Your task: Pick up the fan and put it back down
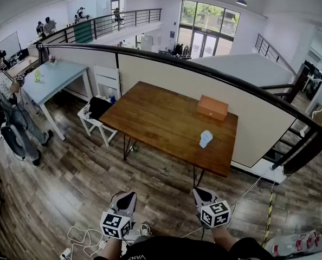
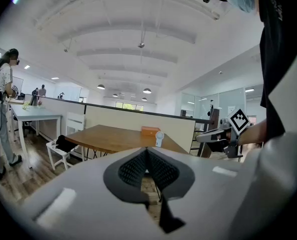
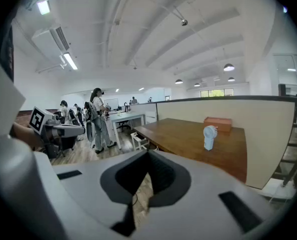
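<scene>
Low in the head view, left gripper (image 1: 126,195) and right gripper (image 1: 199,190) hang clenched on nothing, as only their own views show. Past plank floor (image 1: 150,183), the fan (image 1: 205,138) stands upright right of centre on the tabletop (image 1: 161,118), before an orange box (image 1: 212,107).

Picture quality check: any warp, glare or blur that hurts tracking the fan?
Head view: heavy fisheye, the railing bows, the fan is small but sharp. Left gripper view: black vignette at the corners, fan tiny. Right gripper view: even light, no glare on the fan, its clearest picture.
</scene>
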`<state>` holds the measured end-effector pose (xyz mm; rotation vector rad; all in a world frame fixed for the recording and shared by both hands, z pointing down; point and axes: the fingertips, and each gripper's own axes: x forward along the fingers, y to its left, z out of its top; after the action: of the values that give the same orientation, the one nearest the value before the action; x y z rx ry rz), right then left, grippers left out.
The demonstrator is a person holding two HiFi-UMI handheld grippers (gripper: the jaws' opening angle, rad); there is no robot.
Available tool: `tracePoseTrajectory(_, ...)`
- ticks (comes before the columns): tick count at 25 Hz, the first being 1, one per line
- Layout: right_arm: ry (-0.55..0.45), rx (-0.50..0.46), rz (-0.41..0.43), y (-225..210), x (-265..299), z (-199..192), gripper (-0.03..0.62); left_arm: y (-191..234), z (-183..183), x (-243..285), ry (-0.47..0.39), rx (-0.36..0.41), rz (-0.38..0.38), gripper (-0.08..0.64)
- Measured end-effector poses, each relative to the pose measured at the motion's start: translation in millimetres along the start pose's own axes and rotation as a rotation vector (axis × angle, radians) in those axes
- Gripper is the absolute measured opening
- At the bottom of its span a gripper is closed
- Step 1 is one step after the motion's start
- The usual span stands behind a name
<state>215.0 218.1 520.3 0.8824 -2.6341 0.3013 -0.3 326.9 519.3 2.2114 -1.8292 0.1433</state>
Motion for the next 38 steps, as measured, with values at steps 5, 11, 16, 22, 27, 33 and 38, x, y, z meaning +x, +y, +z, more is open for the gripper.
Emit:
tracePoseTrajectory(5, -0.028, -0.006, 0.036, -10.6, -14.0, 4.3, 0.009, -21.3, 6.7, 3.8, -0.044, -0.010, 0.037, 0.011)
tracePoseTrajectory(11, -0.138, 0.116, 0.148, -16.1, -37.4, 4.2, 0.011, -48.0, 14.0, -1.3, -0.127, -0.041, 0.057, 0.011)
tracePoseTrajectory(16, -0.169, 0.154, 0.135, -35.5, -33.7, 0.4, 0.233, -53.2, -1.6, 4.5, -0.103, -0.096, 0.072, 0.282)
tracePoseTrajectory(22, -0.134, 0.178, 0.077, -66.7, -7.2, -5.4, 0.233, -38.5, -13.0, 34.5, -0.047, -0.113, 0.069, 0.282)
tracePoseTrajectory(27, -0.098, 0.180, 0.020, -89.6, 32.0, 3.2, 0.235, -8.2, -0.8, 76.8, -0.034, -0.112, 0.039, 0.282)
tracePoseTrajectory(33, -0.086, 0.190, -0.064, -121.5, 85.1, 22.5, 0.238, 30.2, 17.9, 138.8, -0.011, -0.083, -0.048, 0.282)
tracePoseTrajectory(38, -0.077, 0.206, -0.146, -145.2, 119.6, 39.8, 0.238, 64.0, 34.2, 174.5, 0.006, -0.077, -0.105, 0.282)
